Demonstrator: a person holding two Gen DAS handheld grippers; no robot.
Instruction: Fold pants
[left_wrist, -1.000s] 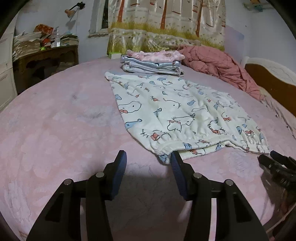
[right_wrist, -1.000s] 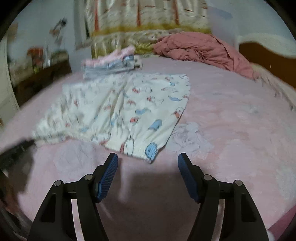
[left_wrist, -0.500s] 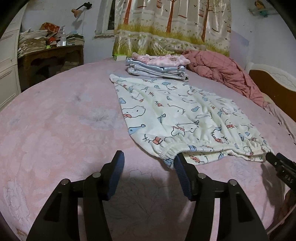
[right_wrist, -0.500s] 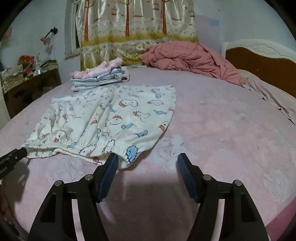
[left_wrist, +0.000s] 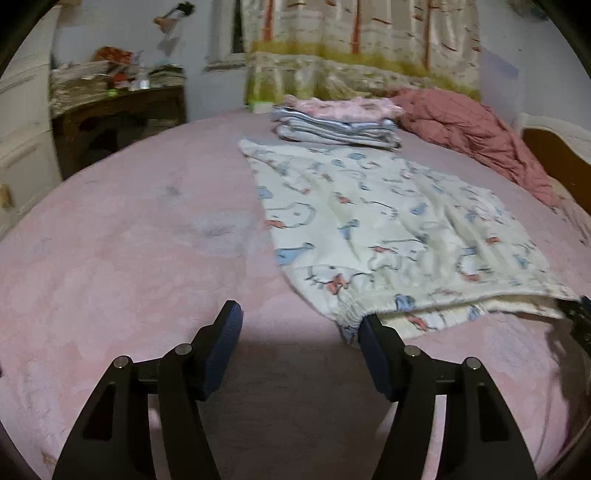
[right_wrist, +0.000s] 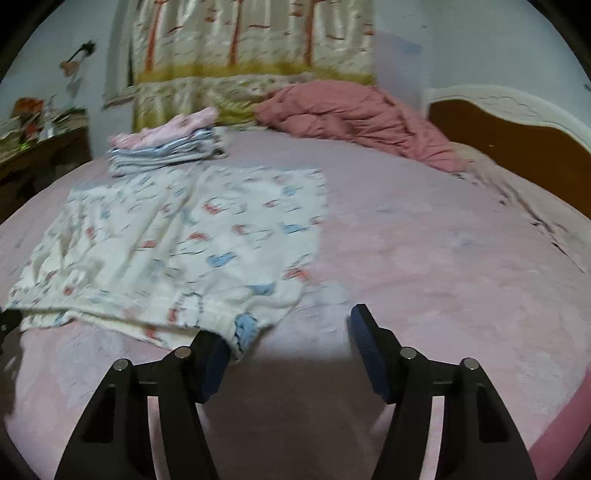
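Left gripper (left_wrist: 300, 321): jaws apart and opening; only bare bedspread between them; right finger (left_wrist: 373, 343) touches the waistband's near left corner, nothing held.
Right gripper (right_wrist: 284, 328): jaws apart and closing; left finger (right_wrist: 212, 354) tucked under the waistband's near right corner, not pinched.
Pants (left_wrist: 388, 229): cream with a cartoon print, spread flat on the bed, waistband towards the grippers, legs pointing away.
Bed (left_wrist: 129, 258): pink bedspread; folded pile (left_wrist: 336, 123) just beyond the pants; rumpled red quilt (right_wrist: 362, 118) by the headboard (right_wrist: 517, 129).
Room: patterned curtain (right_wrist: 251, 55) behind the bed; cluttered dark desk (left_wrist: 118, 107) to the left.
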